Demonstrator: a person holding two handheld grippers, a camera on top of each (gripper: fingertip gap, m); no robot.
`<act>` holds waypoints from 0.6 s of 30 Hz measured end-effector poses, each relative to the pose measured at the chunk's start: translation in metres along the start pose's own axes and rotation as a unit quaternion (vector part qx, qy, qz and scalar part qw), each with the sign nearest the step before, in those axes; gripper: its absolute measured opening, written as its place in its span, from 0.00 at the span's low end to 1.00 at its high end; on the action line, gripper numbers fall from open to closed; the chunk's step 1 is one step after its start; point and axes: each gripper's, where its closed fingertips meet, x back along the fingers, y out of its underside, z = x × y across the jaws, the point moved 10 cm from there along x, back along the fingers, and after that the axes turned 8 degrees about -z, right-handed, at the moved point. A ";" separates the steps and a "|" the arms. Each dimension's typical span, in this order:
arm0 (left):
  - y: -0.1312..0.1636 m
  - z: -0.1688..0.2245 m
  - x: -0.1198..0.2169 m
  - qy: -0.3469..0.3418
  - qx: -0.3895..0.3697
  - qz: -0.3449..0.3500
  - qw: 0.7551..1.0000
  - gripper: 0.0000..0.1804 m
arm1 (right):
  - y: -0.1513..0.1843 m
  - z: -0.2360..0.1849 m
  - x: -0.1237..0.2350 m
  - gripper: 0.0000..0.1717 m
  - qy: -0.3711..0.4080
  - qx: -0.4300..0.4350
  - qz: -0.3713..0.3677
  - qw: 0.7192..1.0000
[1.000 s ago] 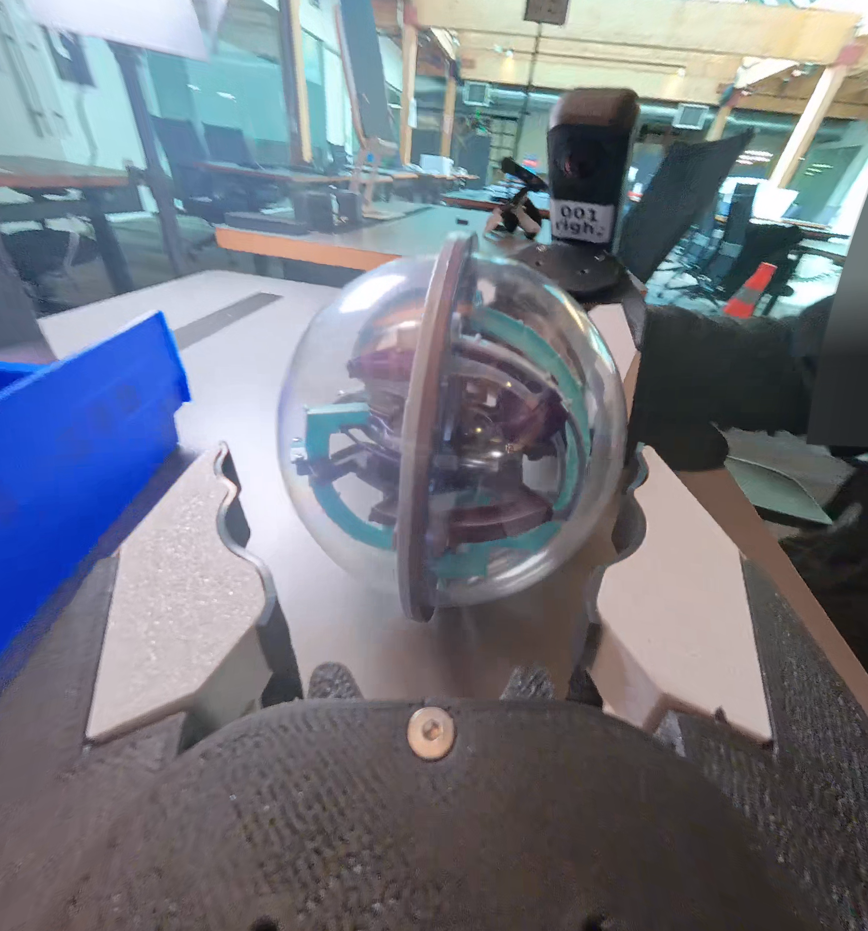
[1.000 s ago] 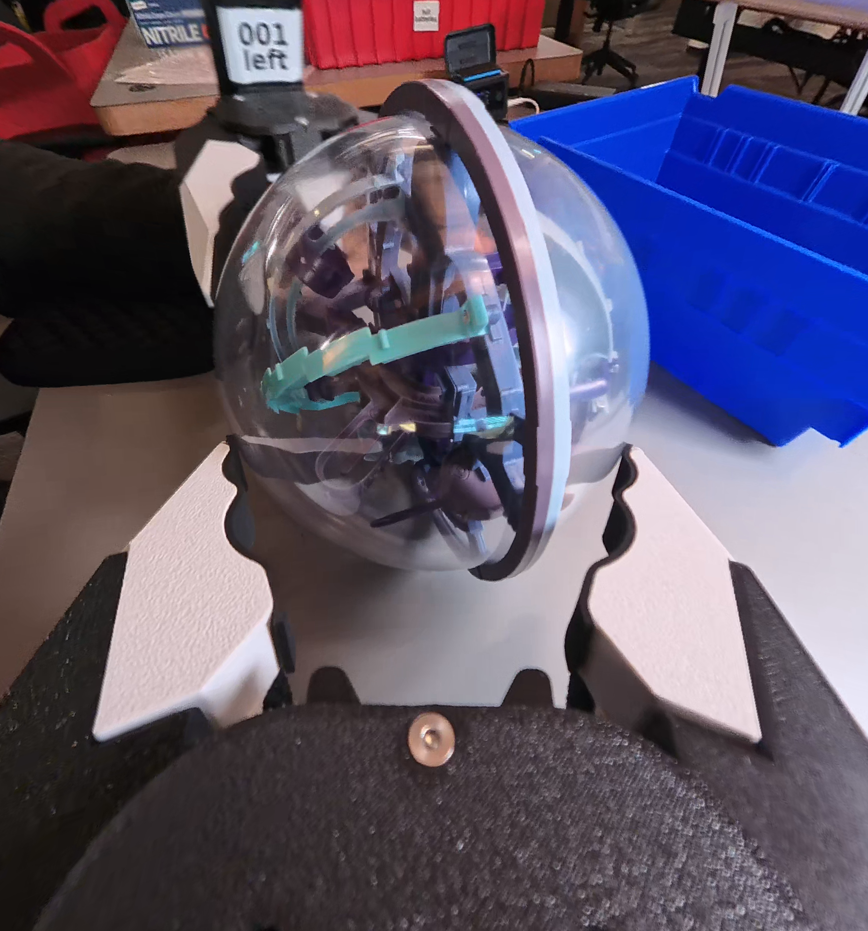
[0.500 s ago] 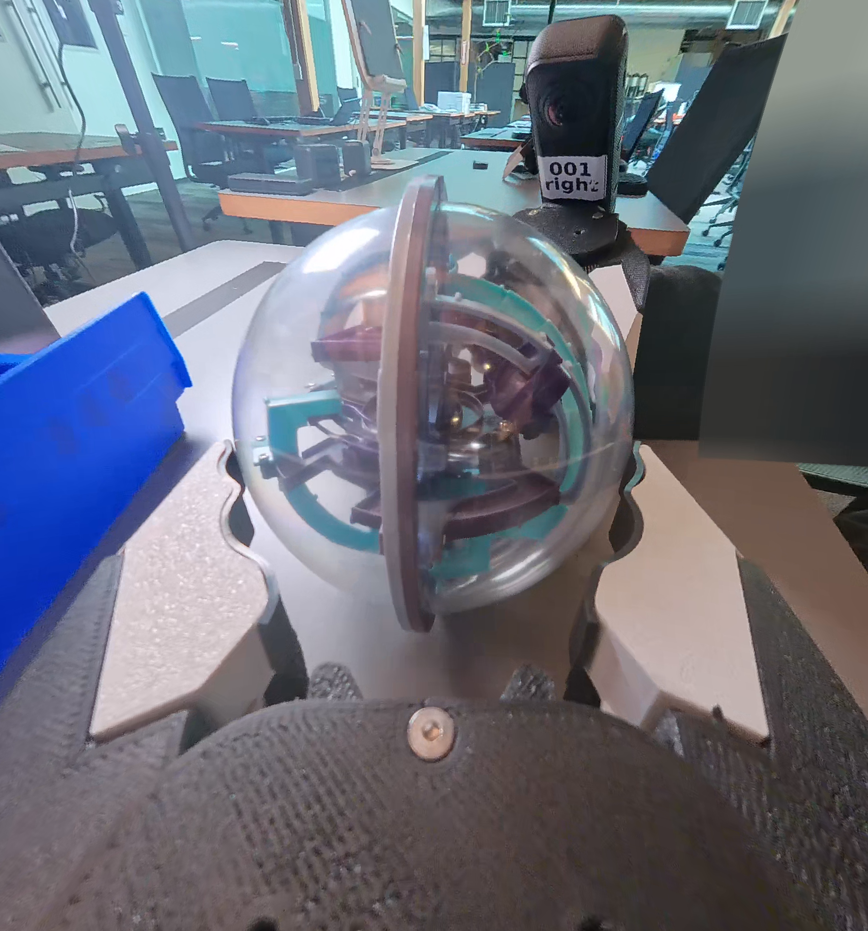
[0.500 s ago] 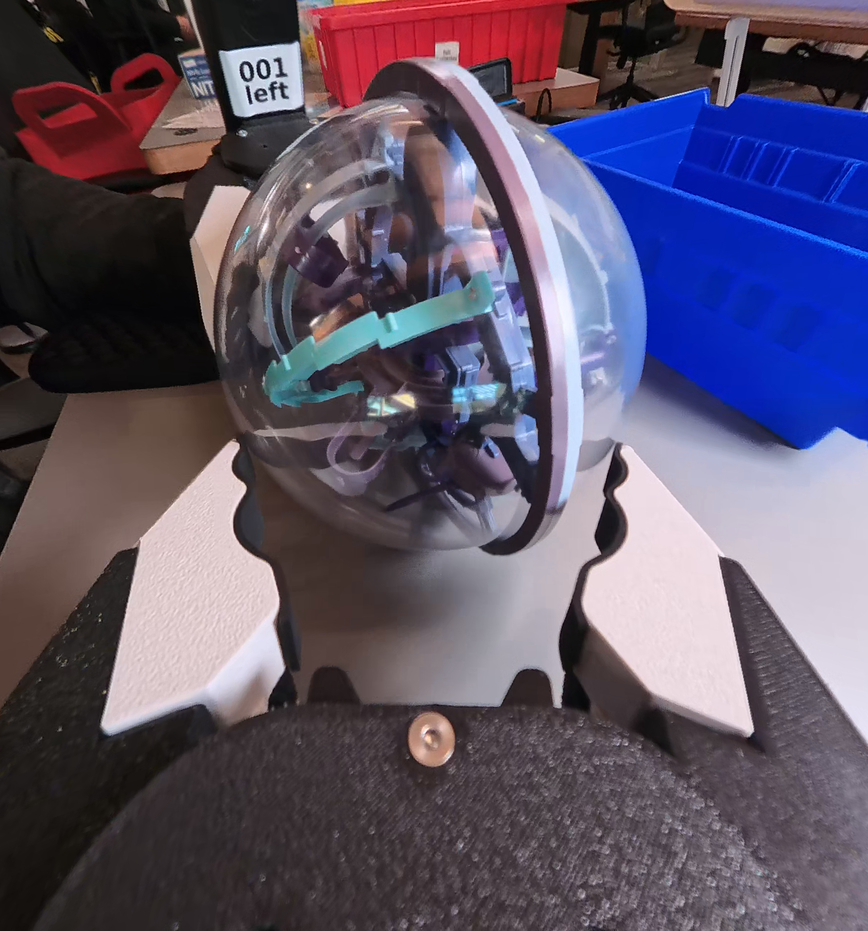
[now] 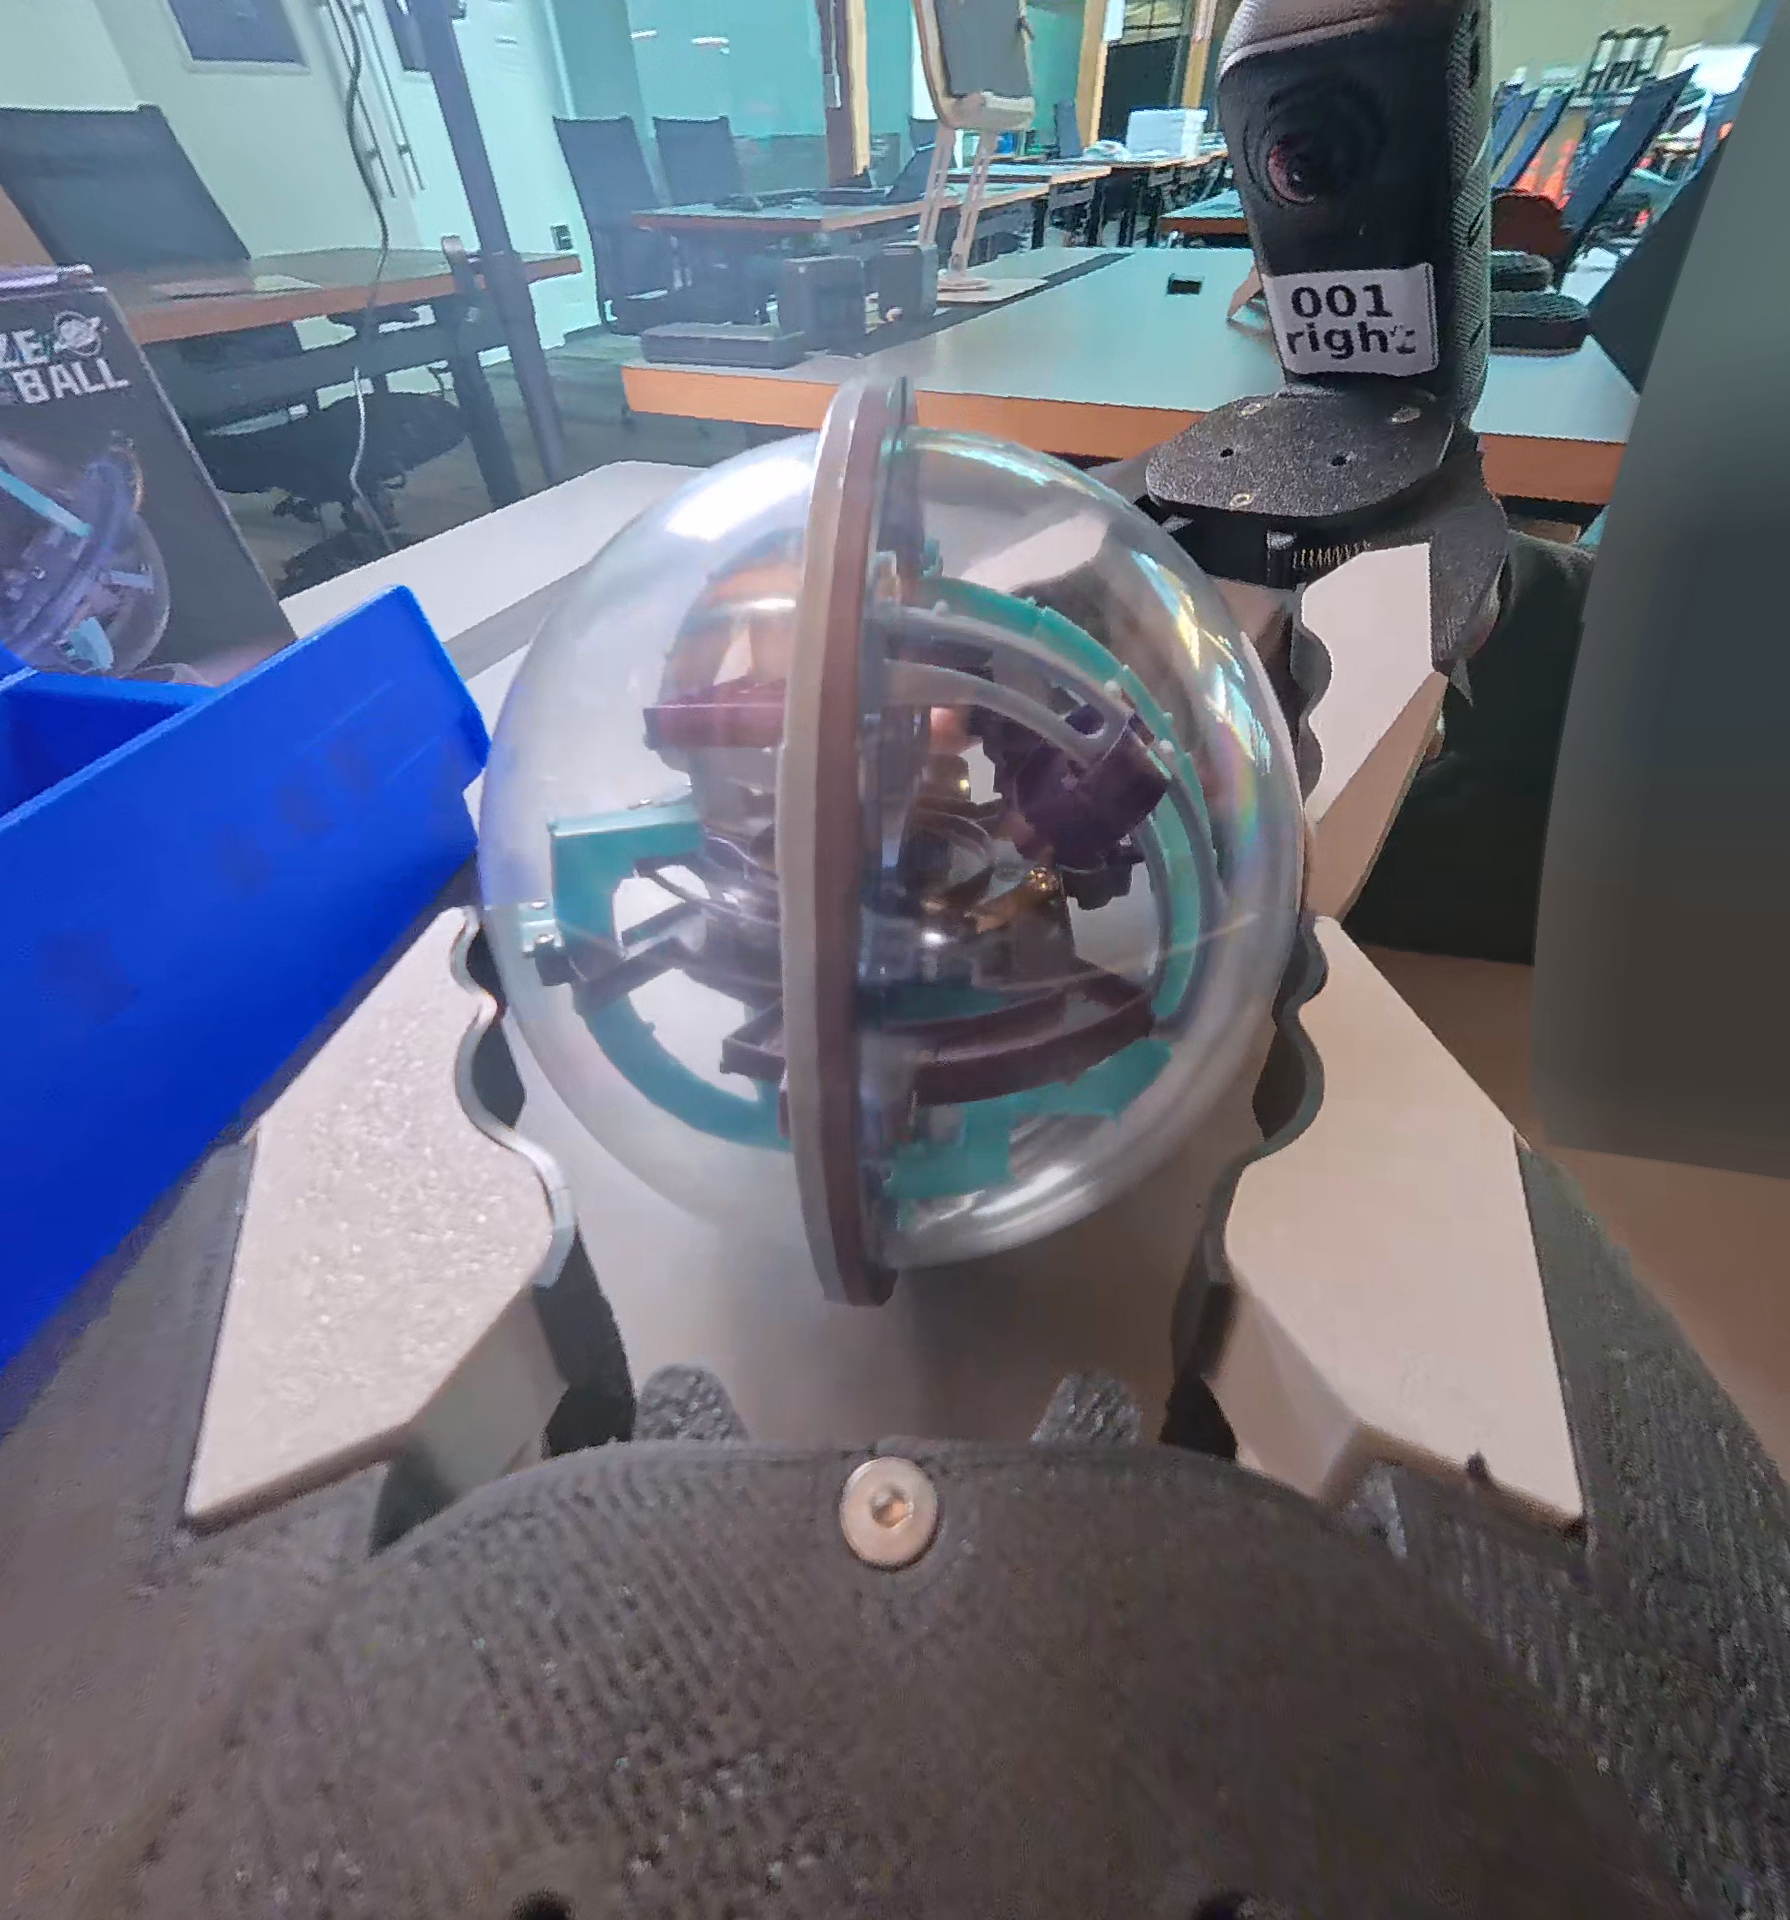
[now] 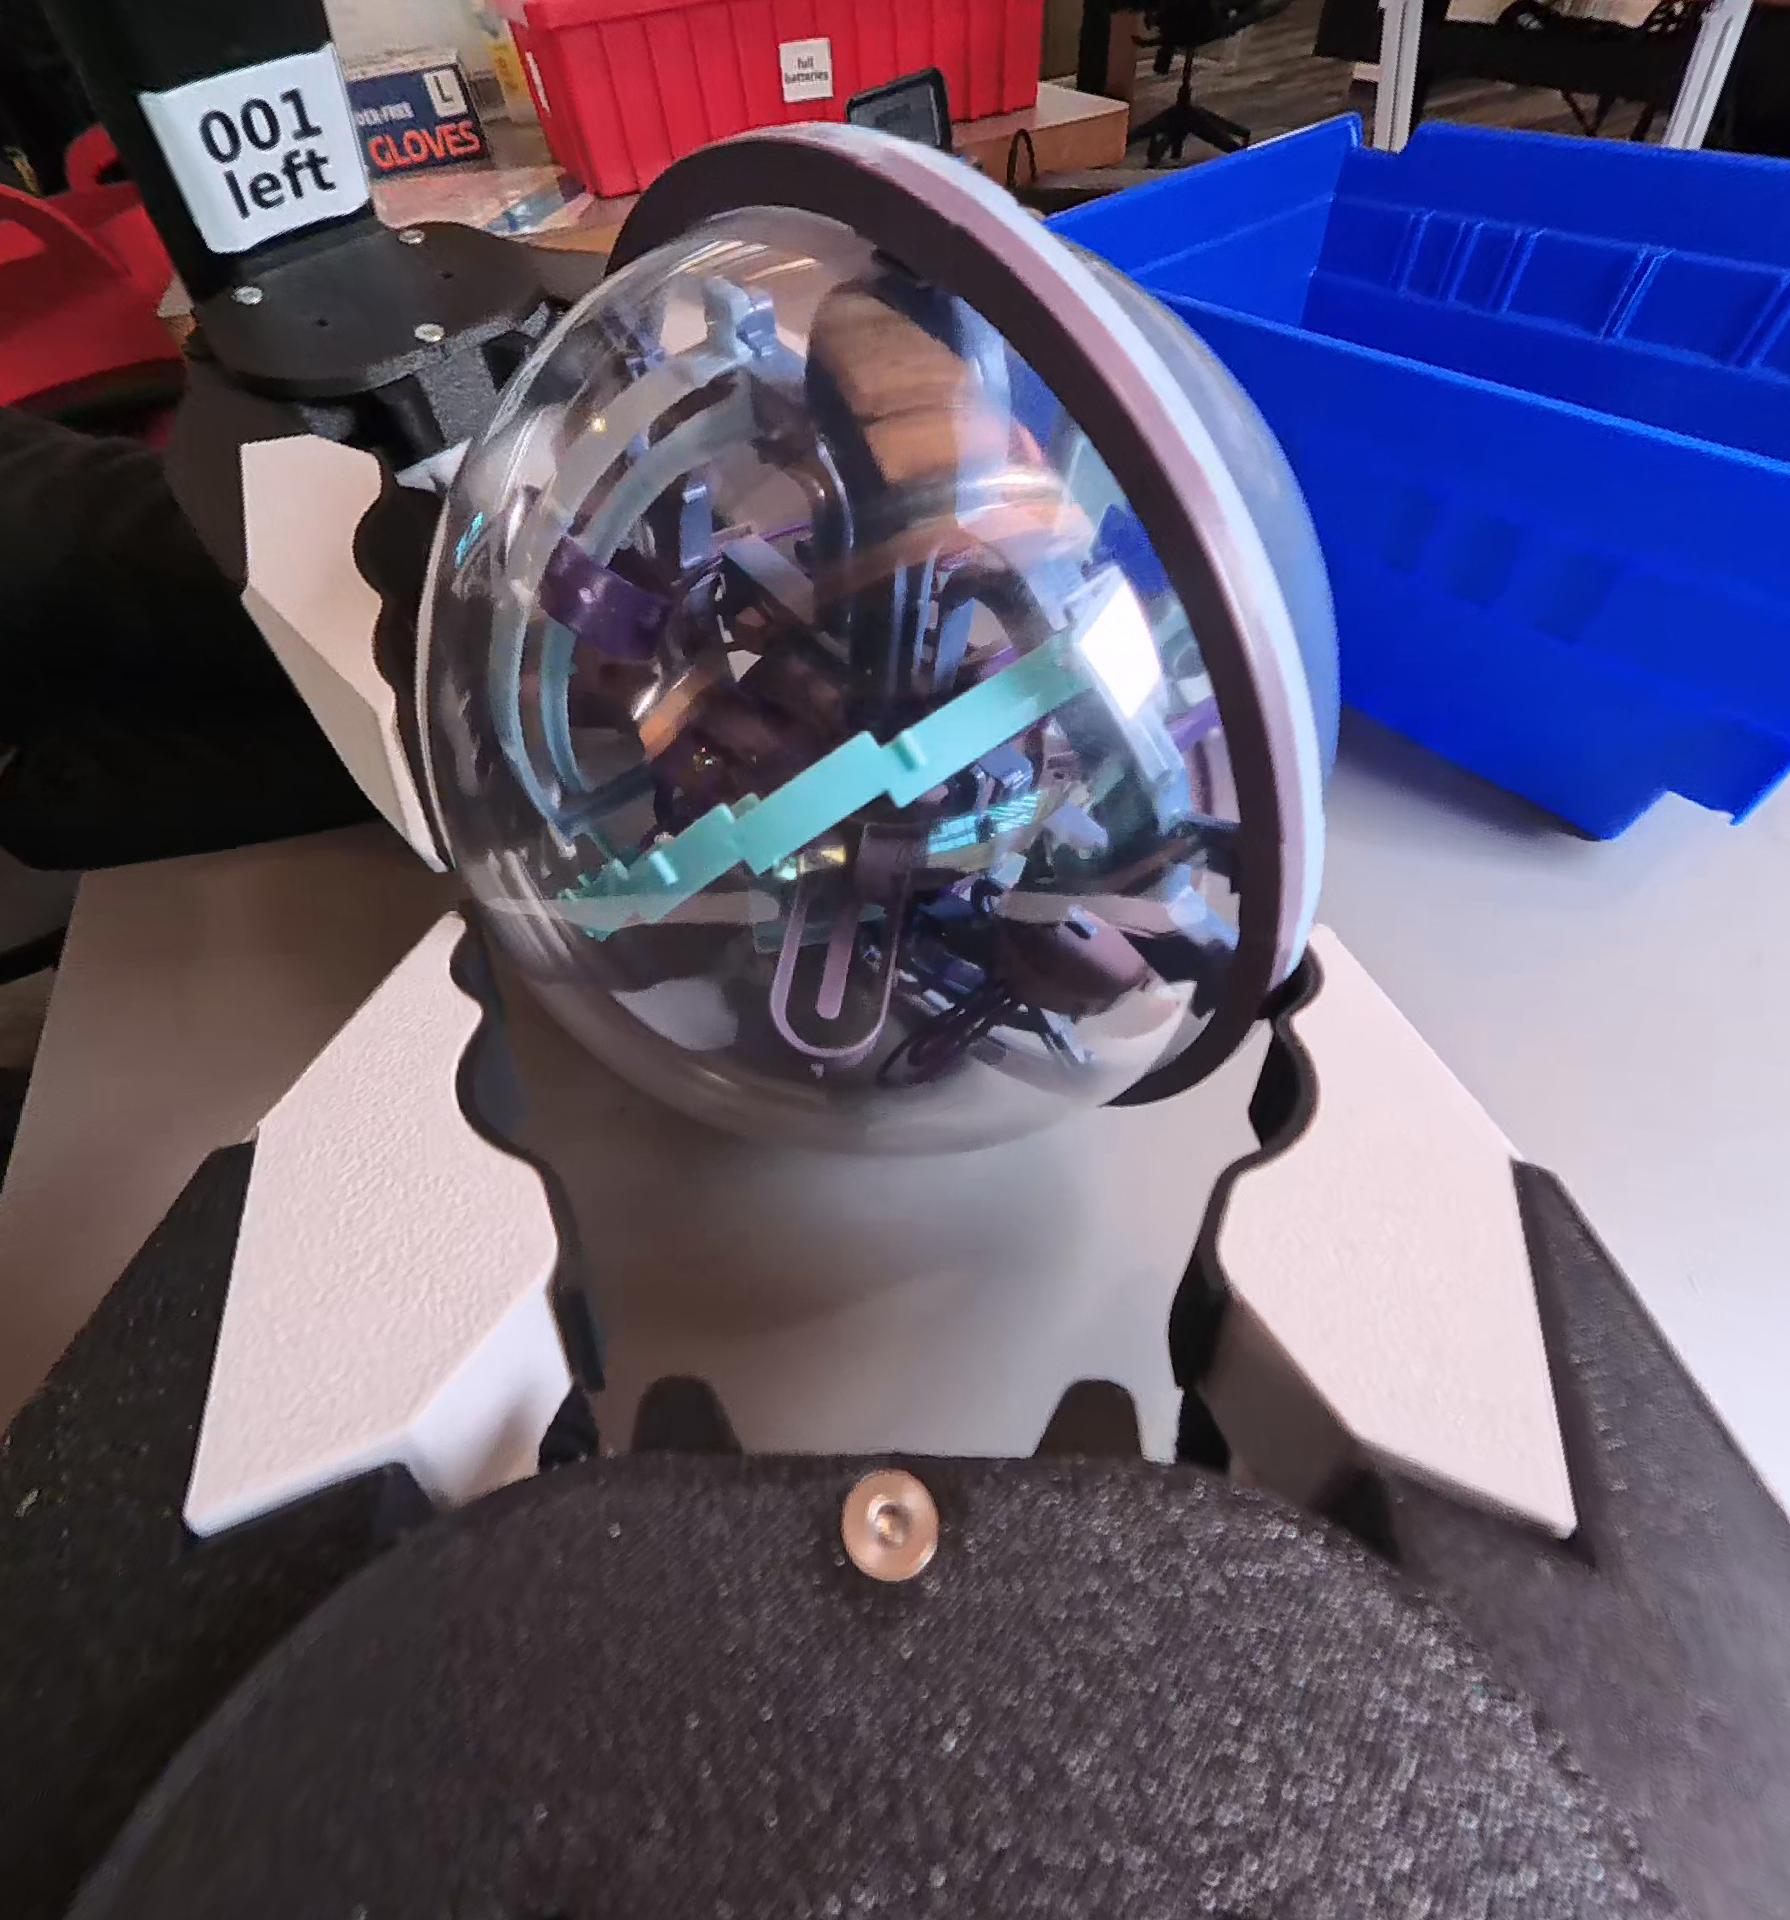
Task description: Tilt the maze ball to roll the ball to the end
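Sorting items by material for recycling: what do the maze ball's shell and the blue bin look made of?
The clear round maze ball shell looks like glossy hard transparent plastic: reflections and see-through walls. The blue ribbed storage bin seems opaque moulded plastic with a smooth, slightly shiny finish.

Maze ball (image 5: 891, 852) over table (image 6: 1493, 1018), between my left gripper (image 5: 891, 935) and my right gripper (image 6: 870, 966), facing each other. Bin (image 5: 174, 894) on table to ball's left in left wrist view; box (image 5: 49, 468) stands behind bin.

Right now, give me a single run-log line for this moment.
object: maze ball | left gripper: shut on it | right gripper: shut on it | ball: seam ring tilted, off table | beside: blue bin
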 end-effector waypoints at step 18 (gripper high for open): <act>0.015 -0.024 0.003 0.121 0.015 0.008 0.992 0.77 | -0.003 0.010 -0.001 0.82 -0.052 0.079 0.028 0.995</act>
